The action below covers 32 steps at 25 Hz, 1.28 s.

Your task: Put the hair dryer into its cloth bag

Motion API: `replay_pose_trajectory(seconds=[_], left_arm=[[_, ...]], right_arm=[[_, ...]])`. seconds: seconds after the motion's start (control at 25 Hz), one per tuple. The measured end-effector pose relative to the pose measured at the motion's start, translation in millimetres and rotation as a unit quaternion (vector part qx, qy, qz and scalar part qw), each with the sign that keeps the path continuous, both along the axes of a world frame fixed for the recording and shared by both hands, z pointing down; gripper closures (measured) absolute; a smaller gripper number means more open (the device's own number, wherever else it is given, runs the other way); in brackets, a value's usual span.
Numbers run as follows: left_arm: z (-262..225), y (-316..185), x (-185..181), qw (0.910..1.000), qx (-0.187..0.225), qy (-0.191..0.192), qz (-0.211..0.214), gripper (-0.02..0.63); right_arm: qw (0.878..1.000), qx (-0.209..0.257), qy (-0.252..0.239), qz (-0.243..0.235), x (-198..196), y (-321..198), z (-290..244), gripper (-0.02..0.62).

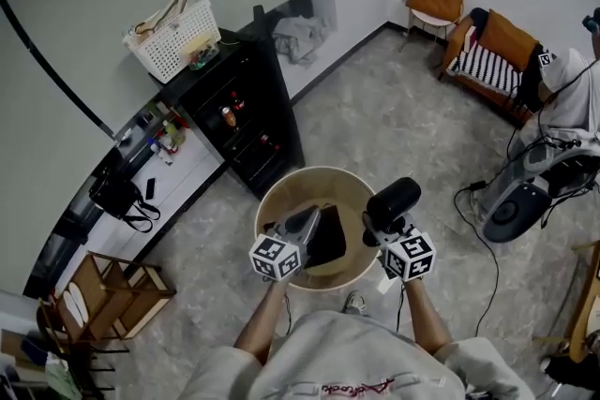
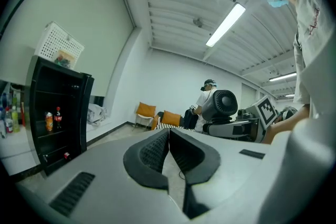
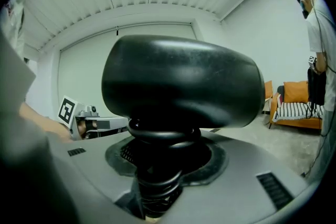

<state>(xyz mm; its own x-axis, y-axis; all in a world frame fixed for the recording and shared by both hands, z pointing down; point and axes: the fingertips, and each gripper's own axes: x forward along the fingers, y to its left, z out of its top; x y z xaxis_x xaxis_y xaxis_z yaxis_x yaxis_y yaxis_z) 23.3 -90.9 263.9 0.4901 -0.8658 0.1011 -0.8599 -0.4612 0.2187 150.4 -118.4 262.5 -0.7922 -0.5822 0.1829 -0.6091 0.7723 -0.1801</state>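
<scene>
In the head view my right gripper [image 1: 380, 225] is shut on the handle of a black hair dryer [image 1: 392, 199], held upright over the right rim of a round wooden table [image 1: 281, 192]. In the right gripper view the dryer's barrel [image 3: 181, 84] fills the middle, and its cord [image 3: 157, 176] is coiled round the handle between the pads. A black cloth bag [image 1: 325, 235] shows over the tabletop, right at the tip of my left gripper [image 1: 305, 222]. The left gripper [image 2: 169, 131] is shut, with nothing showing between its pads in its own view. That view also shows the dryer [image 2: 223, 105] to the right.
A black cabinet [image 1: 244, 108] bearing a white basket [image 1: 176, 35] stands against the wall to the left. Orange chairs [image 1: 436, 0] and another person [image 1: 572, 89] are at the far right. A round machine [image 1: 516, 206] with cables lies on the floor to the right, and a wooden rack [image 1: 108, 295] at lower left.
</scene>
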Motion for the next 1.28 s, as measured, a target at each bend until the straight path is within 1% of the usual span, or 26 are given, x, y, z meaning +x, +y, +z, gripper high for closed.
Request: replay_pose_trajectory(seconds=[0.12,0.2,0.28,0.52,0.68,0.84,1.04,1.28], left_arm=[[0,-34,-1,0.9998,-0.012,-0.001,-0.015,0.575],[5,-52,-3,0.9993,-0.029,-0.002,-0.023,0.575],[16,-60,-8,0.9984,-0.049,-0.002,-0.028,0.575],[64,-66,-27,0.9934,-0.109,0.009,-0.036,0.575],[97,-67,-40,0.99,-0.136,0.025,-0.029,0.575],[122,-62,-55,0.9868,-0.157,0.036,-0.018,0.575],[142,-58,-67,0.9842,-0.167,0.058,-0.006,0.576],[175,-50,-75,0.98,-0.188,0.065,0.0,0.575]], right_arm=[[1.0,-0.01,0.005,-0.019,-2,-38,-1,0.405],[0.999,-0.022,0.01,-0.029,-5,-60,1,0.405],[0.999,-0.035,0.013,-0.035,-9,-70,9,0.405],[0.997,-0.068,0.021,-0.038,-20,-79,37,0.405],[0.995,-0.089,0.034,-0.026,-33,-85,62,0.405],[0.994,-0.103,0.038,-0.002,-47,-82,77,0.405],[0.993,-0.104,0.047,0.019,-64,-81,89,0.405],[0.992,-0.112,0.057,0.019,-76,-74,111,0.405]])
